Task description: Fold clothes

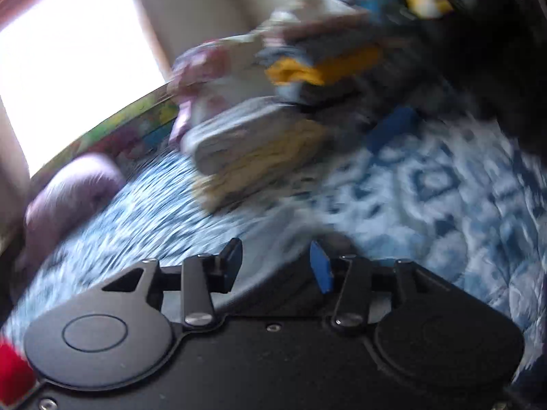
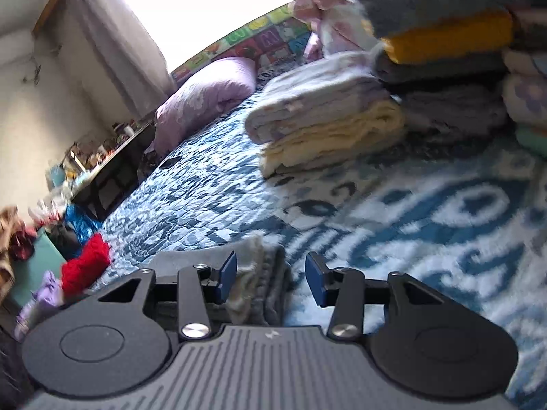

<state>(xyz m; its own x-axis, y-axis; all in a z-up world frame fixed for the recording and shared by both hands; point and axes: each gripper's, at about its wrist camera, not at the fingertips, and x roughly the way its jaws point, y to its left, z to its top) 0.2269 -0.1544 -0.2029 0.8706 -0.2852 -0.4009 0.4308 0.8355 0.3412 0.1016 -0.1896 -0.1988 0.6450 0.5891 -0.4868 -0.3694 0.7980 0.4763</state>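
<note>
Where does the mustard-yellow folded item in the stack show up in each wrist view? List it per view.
Left wrist: mustard-yellow folded item, blurred, upper centre, in the stack.
Right wrist: it sits upper right, between grey folded layers.
Shared landmark: the pale yellow folded blanket at the stack's front, on the blue patterned bedspread.

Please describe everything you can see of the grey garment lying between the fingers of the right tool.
The grey knitted garment with a cream edge looks soft and woolly, folded into thick ribbed layers. It lies flat on the blue and white patterned quilt, in the gap of the open right tool, close beside its left finger; contact is unclear. Its near part is hidden under the tool body.
</note>
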